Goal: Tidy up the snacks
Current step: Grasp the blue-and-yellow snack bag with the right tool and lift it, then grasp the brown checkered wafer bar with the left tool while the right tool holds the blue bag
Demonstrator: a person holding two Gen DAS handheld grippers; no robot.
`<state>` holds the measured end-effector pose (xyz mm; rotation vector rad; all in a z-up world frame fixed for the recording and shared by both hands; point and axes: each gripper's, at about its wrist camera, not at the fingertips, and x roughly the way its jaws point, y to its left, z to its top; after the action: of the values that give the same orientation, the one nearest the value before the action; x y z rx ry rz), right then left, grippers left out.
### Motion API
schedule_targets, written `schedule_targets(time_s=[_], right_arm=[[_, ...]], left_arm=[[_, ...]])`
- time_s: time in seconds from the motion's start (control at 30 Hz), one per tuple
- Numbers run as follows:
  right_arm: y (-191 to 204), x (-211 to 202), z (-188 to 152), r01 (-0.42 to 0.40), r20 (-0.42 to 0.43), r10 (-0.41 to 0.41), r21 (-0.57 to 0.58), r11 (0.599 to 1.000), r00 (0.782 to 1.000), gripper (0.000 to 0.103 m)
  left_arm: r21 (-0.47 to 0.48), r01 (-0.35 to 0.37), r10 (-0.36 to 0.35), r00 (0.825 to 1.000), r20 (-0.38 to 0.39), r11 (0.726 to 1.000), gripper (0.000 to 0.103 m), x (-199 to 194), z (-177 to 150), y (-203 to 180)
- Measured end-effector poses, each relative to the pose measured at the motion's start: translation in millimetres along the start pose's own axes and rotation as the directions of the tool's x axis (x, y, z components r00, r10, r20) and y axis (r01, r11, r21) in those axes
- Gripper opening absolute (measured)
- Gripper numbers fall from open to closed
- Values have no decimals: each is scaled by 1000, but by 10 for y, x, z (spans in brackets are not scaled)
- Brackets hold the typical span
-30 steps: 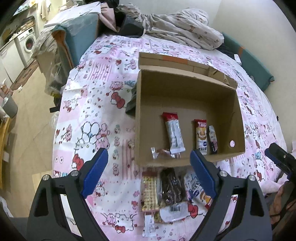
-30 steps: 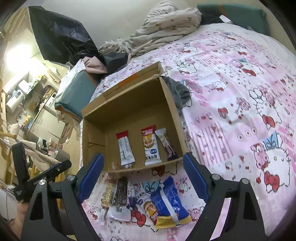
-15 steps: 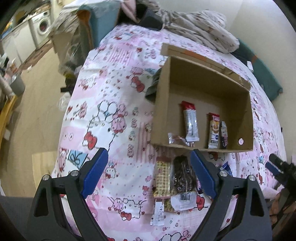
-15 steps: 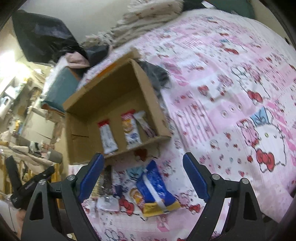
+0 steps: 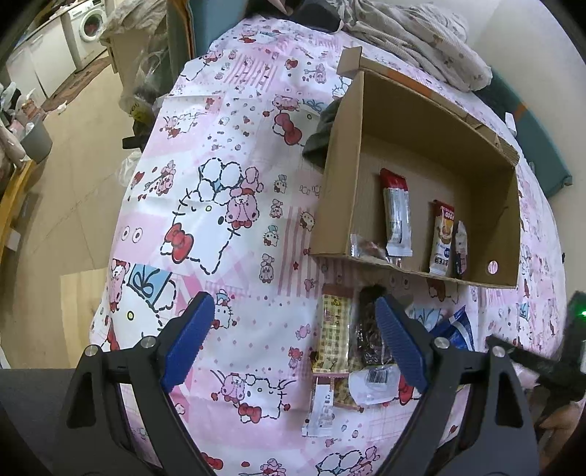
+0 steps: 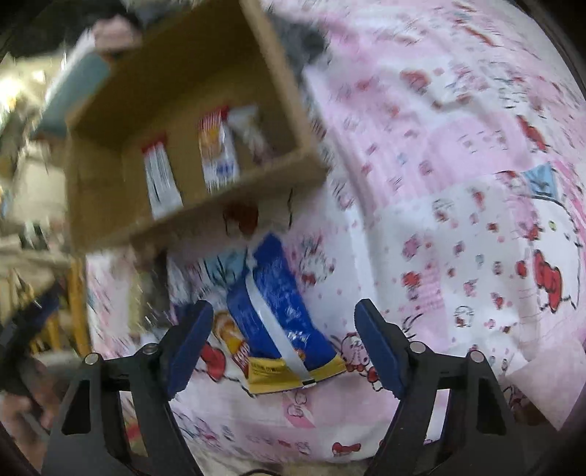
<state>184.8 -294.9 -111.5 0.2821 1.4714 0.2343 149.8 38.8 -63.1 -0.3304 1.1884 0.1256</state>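
While my right wrist view is smeared with blur, my left one is sharp, so I lean on it for detail. Only the left view shows the floor, a washer (image 5: pixel 88 18) far left, and the crumpled blanket (image 5: pixel 421 40) beyond the box (image 5: pixel 337 175). Only the right view shows the blue bag (image 6: pixel 282 307) whole; in the left view just its corner peeks past my finger.

My left gripper (image 5: pixel 293 344) hangs with fingers spread wide and nothing between them, above the pink sheet (image 5: pixel 227 153). My right gripper (image 6: pixel 284 346) is likewise spread, and the near end of the blue bag lies between its fingers, though I cannot tell if it touches either pad.

That bag's long axis runs near to far, leaning left at the far end, yellow edge nearest me. Just left of it lies an orange packet (image 6: pixel 229 338), partly under it.

Near the box's front wall lie a checked bar (image 5: pixel 333 333) and a dark bar (image 5: pixel 370 329), side by side, long axes near to far. A clear wrapper (image 5: pixel 373 380) and a small sachet (image 5: pixel 320 410) lie nearer still.

Inside the box, lying lengthwise toward the far wall: a silver bar (image 5: pixel 395 216) with a red end, an orange pouch (image 5: pixel 443 238), and a slim dark pack (image 5: pixel 460 249) touching its right side. A crinkled wrapper (image 5: pixel 366 249) sits at the front wall, left of the silver bar.
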Motion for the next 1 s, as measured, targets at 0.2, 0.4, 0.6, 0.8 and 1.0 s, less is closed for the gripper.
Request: schedule_targets(time_s=[0.2,0.4,0.6,0.8,1.0], right_arm=[[171,341,-17,102,-99,-112,-100,990,989,81],[264,508,-107,153,-141,-179,-179,972,974,61],[354,330,-204,118,-97,-141,-215,970,985,32],[335,-156,-275,-68,10,70,-140,988,998,30],[355,-443,-366,-195,110,207,-107,975,972,30]], left_arm=[[-17,-8,8,1000,-10,1000,87,35,5,44],[-14,-19,18,999,-36,1000,85,106,1,41],[-7,-24,23,999,-42,1000,84,122,-2,26],[-18,-22,20,993,-116,1000,70,264,-79,103],[-8,-7,6,985,-172,1000,56,442,-153,9]])
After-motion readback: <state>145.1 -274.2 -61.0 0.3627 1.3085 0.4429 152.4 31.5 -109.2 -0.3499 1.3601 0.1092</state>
